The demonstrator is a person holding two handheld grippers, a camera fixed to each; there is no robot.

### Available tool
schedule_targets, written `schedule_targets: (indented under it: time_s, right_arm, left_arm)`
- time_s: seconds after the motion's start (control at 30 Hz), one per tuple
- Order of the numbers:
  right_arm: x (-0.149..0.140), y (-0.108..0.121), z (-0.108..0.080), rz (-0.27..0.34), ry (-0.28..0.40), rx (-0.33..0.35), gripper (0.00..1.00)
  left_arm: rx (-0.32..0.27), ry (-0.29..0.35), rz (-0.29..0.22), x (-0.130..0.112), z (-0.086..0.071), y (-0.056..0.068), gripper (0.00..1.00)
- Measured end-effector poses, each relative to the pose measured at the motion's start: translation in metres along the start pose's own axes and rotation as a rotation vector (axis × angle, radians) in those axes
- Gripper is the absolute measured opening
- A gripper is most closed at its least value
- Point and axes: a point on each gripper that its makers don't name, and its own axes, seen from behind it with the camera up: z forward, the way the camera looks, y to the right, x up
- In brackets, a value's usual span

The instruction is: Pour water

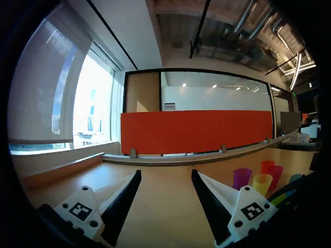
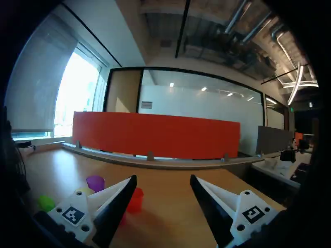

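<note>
The left gripper (image 1: 165,174) is released: its 2 white fingers with black inner edges stand wide apart above the light wooden tabletop (image 1: 165,211), with nothing between them. Off to its right, 4 translucent plastic cups cluster on the wood. A purple cup (image 1: 241,177) is just beside a yellow cup (image 1: 262,184). A magenta cup (image 1: 276,172) is behind the yellow one, and an orange cup (image 1: 267,165) is farthest back.

The right gripper (image 2: 162,178) is also released, its 2 fingers spread and holding nothing. In the right gripper view the cups lie to its left. A red cup (image 2: 135,200) sits just beside its left finger and is partly hidden by it. The purple cup is farther back, and a green cup (image 2: 46,202) is near the table's left edge.

Beyond both grippers a long orange divider panel (image 2: 157,135) stands along the far edge of the table. A glass-walled room (image 2: 198,103) lies behind it, and a bright window (image 1: 93,99) is to the left.
</note>
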Motion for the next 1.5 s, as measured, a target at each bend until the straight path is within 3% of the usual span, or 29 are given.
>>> schedule_targets:
  time_s: [0.2,0.87,1.5]
  right_arm:
    - [-0.006,-0.007,0.002,-0.01,-0.024,0.006,1.0]
    - [-0.006,-0.015,0.003,-0.044,-0.037,0.009,1.0]
    - [-0.006,-0.006,0.002,-0.039,-0.032,-0.004,1.0]
  left_arm:
    - [0.003,-0.016,0.028,-0.015,0.0,-0.003,0.89]
    - [0.002,-0.048,-0.031,-0.036,0.005,-0.01,0.89]
    - [-0.001,-0.083,-0.028,-0.046,0.01,-0.01,0.89]
